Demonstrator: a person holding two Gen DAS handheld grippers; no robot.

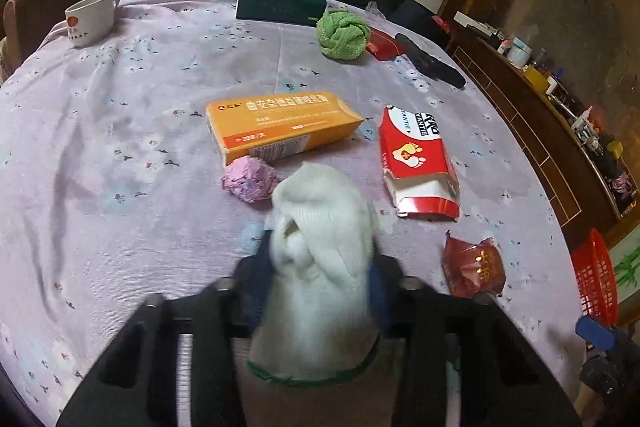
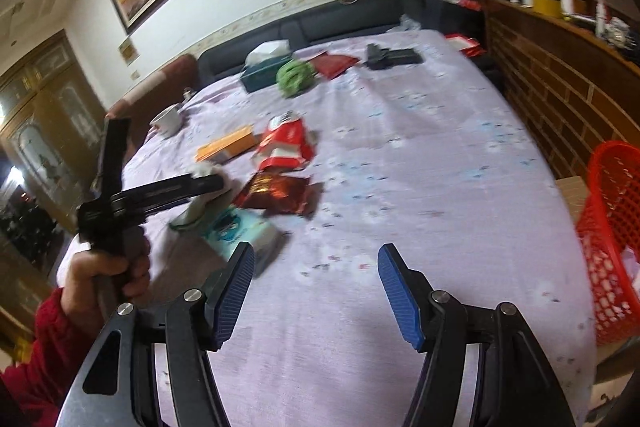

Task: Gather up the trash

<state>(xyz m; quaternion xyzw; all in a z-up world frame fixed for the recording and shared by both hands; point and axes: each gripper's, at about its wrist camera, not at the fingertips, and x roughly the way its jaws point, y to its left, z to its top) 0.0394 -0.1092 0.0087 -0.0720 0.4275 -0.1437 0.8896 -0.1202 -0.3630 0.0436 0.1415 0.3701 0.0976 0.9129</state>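
My left gripper point(image 1: 320, 259) is shut on a white sock point(image 1: 320, 227) with a green cuff, held above the purple tablecloth point(image 1: 120, 147). Ahead lie a crumpled pink paper ball point(image 1: 249, 178), an orange box point(image 1: 280, 125), a torn red and white carton point(image 1: 416, 163) and a dark red wrapper point(image 1: 474, 267). My right gripper point(image 2: 316, 267) is open and empty above the cloth point(image 2: 400, 167). Its view shows the left gripper point(image 2: 208, 183) holding the sock point(image 2: 196, 207), a pale blue tissue pack point(image 2: 244, 235), the wrapper point(image 2: 276, 193), the carton point(image 2: 284, 147) and the orange box point(image 2: 226, 145).
A red mesh basket point(image 2: 612, 227) stands off the table's right edge, also in the left wrist view point(image 1: 594, 279). At the far side are a white cup point(image 1: 90, 17), a green tissue box point(image 1: 280, 5), a green cloth ball point(image 1: 342, 35), a red packet point(image 1: 386, 45) and a black object point(image 1: 430, 65).
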